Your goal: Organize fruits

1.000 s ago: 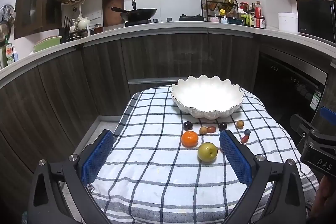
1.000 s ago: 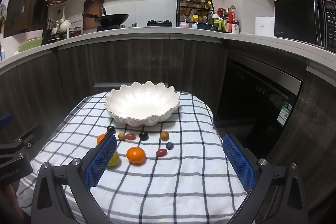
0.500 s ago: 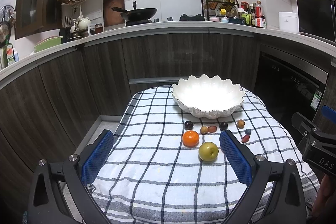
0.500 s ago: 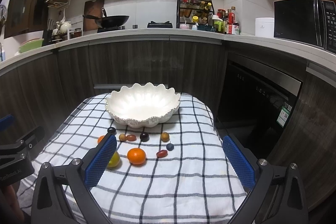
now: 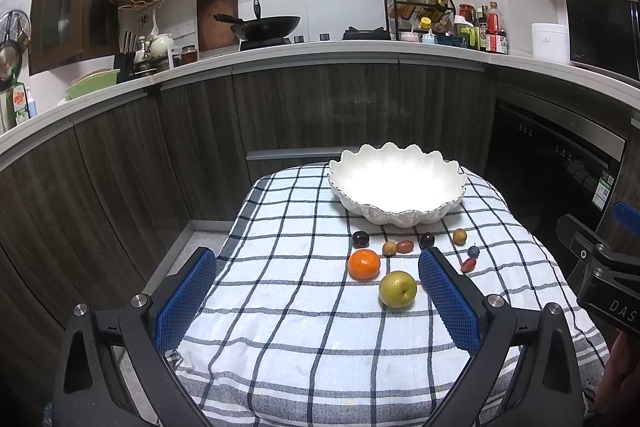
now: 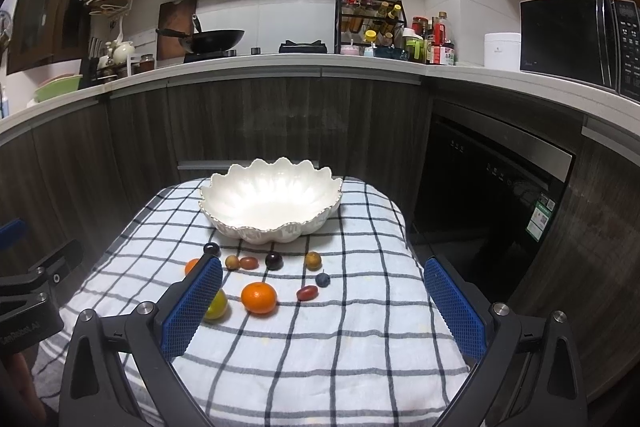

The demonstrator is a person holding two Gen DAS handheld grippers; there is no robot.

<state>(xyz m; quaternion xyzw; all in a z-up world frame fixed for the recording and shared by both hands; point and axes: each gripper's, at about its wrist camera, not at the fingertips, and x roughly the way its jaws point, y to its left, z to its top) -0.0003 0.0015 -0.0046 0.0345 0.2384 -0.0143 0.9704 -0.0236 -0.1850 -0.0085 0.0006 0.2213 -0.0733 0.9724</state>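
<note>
**Fruits unmoved, bowl empty**

Fruits (image 6: 259, 297) were left scattered on the checked cloth (image 6: 340, 347) just before the white bowl (image 6: 272, 199), unchanged from a second earlier; no sorting had begun. The left gripper (image 5: 318, 297) and right gripper (image 6: 322, 303) were held wide open, empty. Free cloth remained nearside; its edges seemingly dropped away close beside.

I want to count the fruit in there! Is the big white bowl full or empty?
Empty. The white bowl shows only its bare shiny inside, and every fruit, like the orange, lies on the checked cloth in front of it.
</note>
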